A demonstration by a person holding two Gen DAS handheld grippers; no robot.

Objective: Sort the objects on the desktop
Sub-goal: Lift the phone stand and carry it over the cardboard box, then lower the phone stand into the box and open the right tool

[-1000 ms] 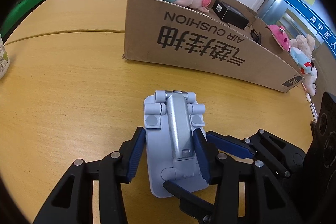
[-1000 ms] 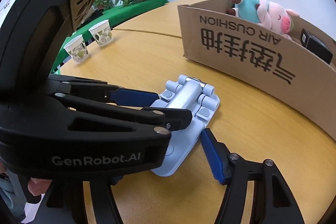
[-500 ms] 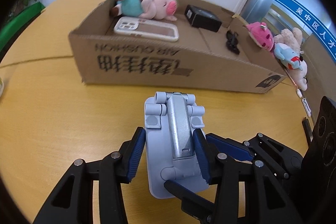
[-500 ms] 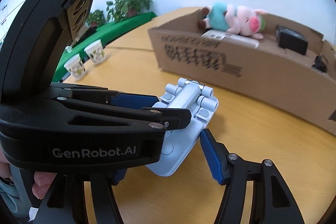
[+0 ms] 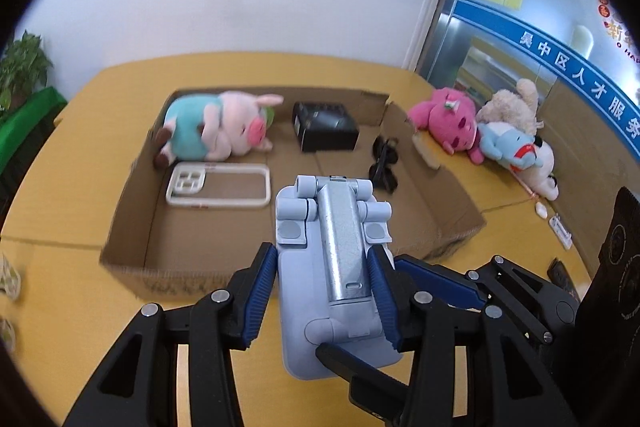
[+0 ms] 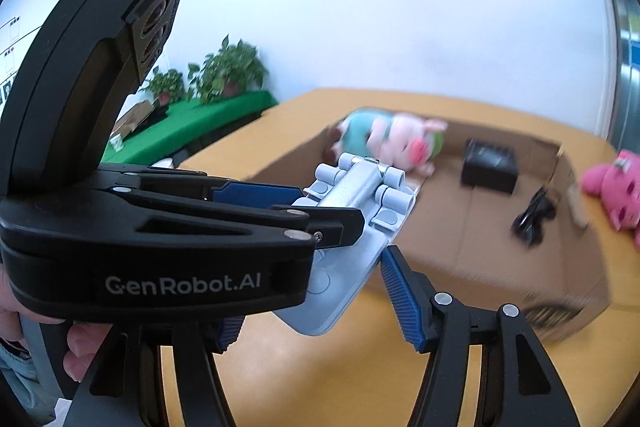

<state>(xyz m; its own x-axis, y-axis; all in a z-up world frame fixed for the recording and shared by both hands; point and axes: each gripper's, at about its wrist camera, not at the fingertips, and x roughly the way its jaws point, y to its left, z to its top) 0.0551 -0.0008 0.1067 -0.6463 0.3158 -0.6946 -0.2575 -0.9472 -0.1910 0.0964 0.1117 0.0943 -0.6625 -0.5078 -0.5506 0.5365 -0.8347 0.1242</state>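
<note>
My left gripper [image 5: 322,291] is shut on a light blue folding phone stand [image 5: 332,267] and holds it in the air in front of an open cardboard box [image 5: 132,259]. The stand also shows in the right wrist view [image 6: 356,223]. The right gripper [image 6: 316,303] is open, its jaws on either side of the stand's lower end without clamping it. In the box lie a pig plush [image 5: 216,129], a clear phone case [image 5: 218,185], a black box [image 5: 324,125] and black sunglasses [image 5: 384,165].
Pink, beige and blue plush toys [image 5: 480,131] lie on the yellow table [image 5: 60,307] right of the box. Small white items [image 5: 560,225] lie near the right edge. Paper cups [image 5: 8,279] are at the far left. Plants on a green surface [image 6: 216,107] stand behind.
Both grippers have risen with the stand, which was on the table a second ago. The view now looks down into the box instead of at its side wall.
</note>
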